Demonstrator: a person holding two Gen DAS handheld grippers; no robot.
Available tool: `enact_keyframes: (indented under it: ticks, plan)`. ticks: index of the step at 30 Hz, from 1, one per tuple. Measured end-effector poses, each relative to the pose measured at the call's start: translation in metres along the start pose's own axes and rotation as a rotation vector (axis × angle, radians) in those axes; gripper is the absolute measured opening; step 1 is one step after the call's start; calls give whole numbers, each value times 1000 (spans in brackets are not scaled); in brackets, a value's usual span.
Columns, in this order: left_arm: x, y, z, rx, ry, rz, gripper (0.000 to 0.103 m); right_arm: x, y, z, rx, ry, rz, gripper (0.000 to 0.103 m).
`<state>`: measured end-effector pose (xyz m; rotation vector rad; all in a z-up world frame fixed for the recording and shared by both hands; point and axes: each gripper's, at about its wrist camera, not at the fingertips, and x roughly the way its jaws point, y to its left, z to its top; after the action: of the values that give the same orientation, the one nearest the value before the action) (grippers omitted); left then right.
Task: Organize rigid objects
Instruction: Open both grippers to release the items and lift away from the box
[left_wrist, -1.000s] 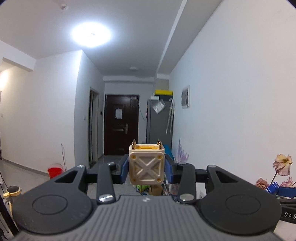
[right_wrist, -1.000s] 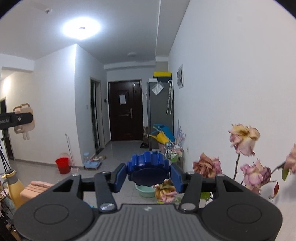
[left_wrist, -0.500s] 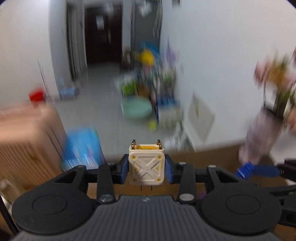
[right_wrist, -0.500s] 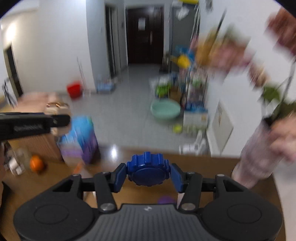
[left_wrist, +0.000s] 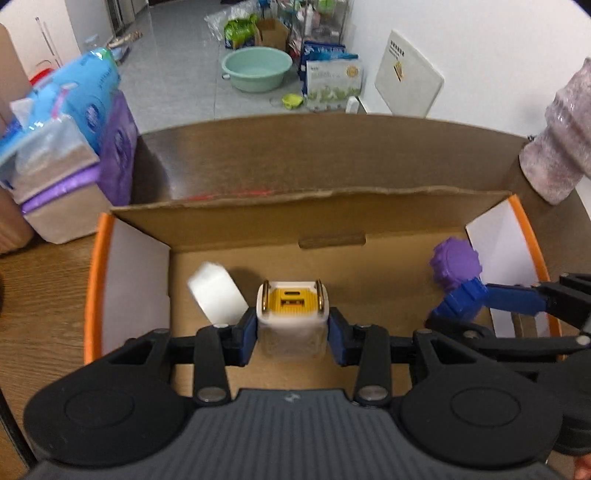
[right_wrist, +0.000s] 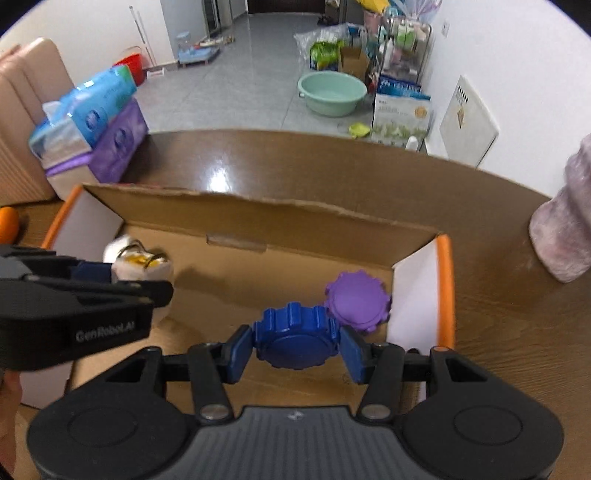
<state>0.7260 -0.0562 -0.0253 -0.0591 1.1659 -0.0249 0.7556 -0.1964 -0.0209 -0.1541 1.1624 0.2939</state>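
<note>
So we've got two hand-held grippers over an open cardboard box (left_wrist: 332, 221), corrugated brown with white side flaps and orange edging, sitting on a glossy wood-grain desk (right_wrist: 498, 295); the left hand-held gripper (left_wrist: 291, 326) has its blue pads pressed on a cream plastic block (left_wrist: 291, 314), boxy with rounded corners, a yellow inset on top and two brass-looking loops; it sits dead centre of the left wrist frame, above the box floor; the right hand-held gripper (right_wrist: 297, 349) is clamped on a dark blue gear-shaped disc (right_wrist: 297, 339), chunky teeth round the rim, matte plastic, lower middle of the right wrist frame.

Inside the box we count two loose pieces: a purple gear disc (right_wrist: 357, 301) at the right end, just beside the blue one, and a white rounded block (left_wrist: 218, 291) on the left, blurry in the left view and mostly hidden behind the other gripper in the right view.

Only the right view shows an orange ball-ish thing (right_wrist: 7, 223) at the far left edge; both views catch the two stacked tissue packs (left_wrist: 66, 122), blue over purple, upper left, and one pale green basin (right_wrist: 331, 92) on the grey tiled floor.
</note>
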Motion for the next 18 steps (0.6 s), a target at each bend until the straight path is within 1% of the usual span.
enact_keyframes:
  ticks: [1,2,3,4,5,6,7,9,12,15,18]
  plan:
    - [1,-1,1,-1,1,0,41,4,0,1,3,5,0,51]
    - [0,0,0,-9,-10,1,46,7,-1,2,4,5,0,51]
    - [-3,-1,3,-13,-22,7,52,8,-1,2,6,3,-2,56]
    - [-8,-2,6,-14,-34,3,61,9,0,0,8,0,5,60]
    - [-14,-2,6,-15,-42,-10,63,7,-2,1,7,-7,13,67]
    - [-20,-1,7,-13,-47,-21,63,3,-2,2,6,-18,16,72]
    - [-27,-1,9,-12,-55,-24,63,1,-1,3,4,-28,16,73]
    - [-46,0,11,-7,-81,-21,65,-12,-1,4,4,-47,4,74]
    - [-81,2,11,1,-127,-23,67,-44,0,4,-3,-86,-23,74]
    - [-120,5,9,14,-196,-5,67,-87,2,-1,-11,-140,-47,75]
    - [-186,12,2,35,-295,24,64,-142,9,-13,-39,-193,-70,75]
